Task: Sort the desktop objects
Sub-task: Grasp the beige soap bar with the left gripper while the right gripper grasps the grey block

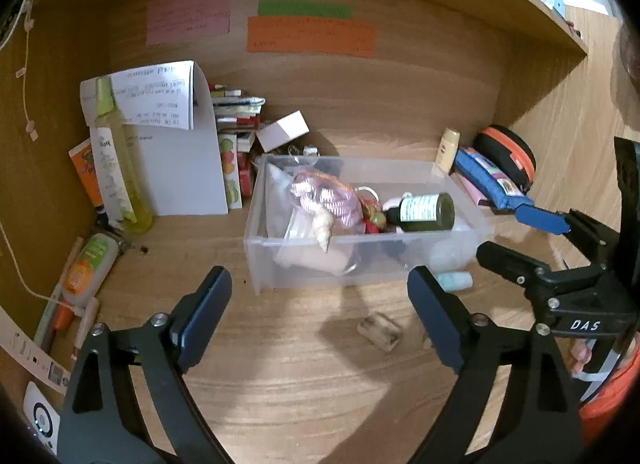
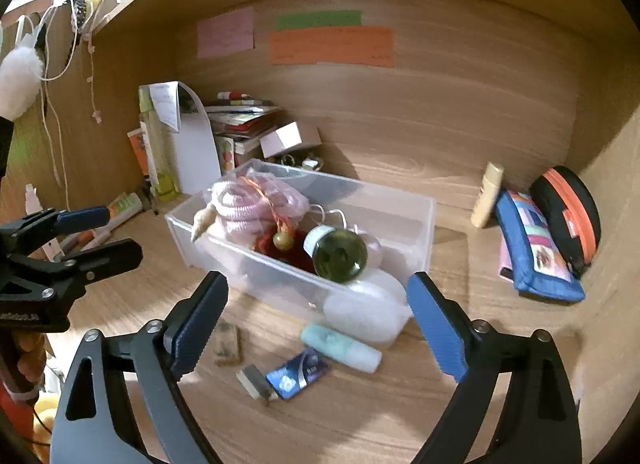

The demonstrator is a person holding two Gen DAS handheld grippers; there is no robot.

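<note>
A clear plastic bin [image 1: 256,203] [image 2: 404,219] stands mid-desk. In it lie a dark green bottle [image 1: 426,211] [image 2: 340,258], a pink coiled cord in a bag [image 1: 324,197] and a pale shell [image 1: 325,229]. My left gripper [image 1: 318,284] stands open just in front of the bin, nothing between its fingers. My right gripper [image 2: 318,288] is open too, at the bin's near right corner, and holds nothing. On the desk before the bin lie a worn eraser block [image 1: 380,331] [image 2: 227,344], a mint tube [image 2: 340,348], a blue packet [image 2: 298,374] and a small grey eraser [image 2: 256,384].
At the right wall lean a cream tube [image 2: 486,195], a blue pouch [image 2: 532,252] and a black-and-orange case [image 2: 568,215]. At back left stand a yellow-green spray bottle [image 1: 116,159], a white paper stand [image 1: 184,167] and stacked books [image 1: 236,111]. Tubes and pens [image 1: 86,268] lie along the left wall.
</note>
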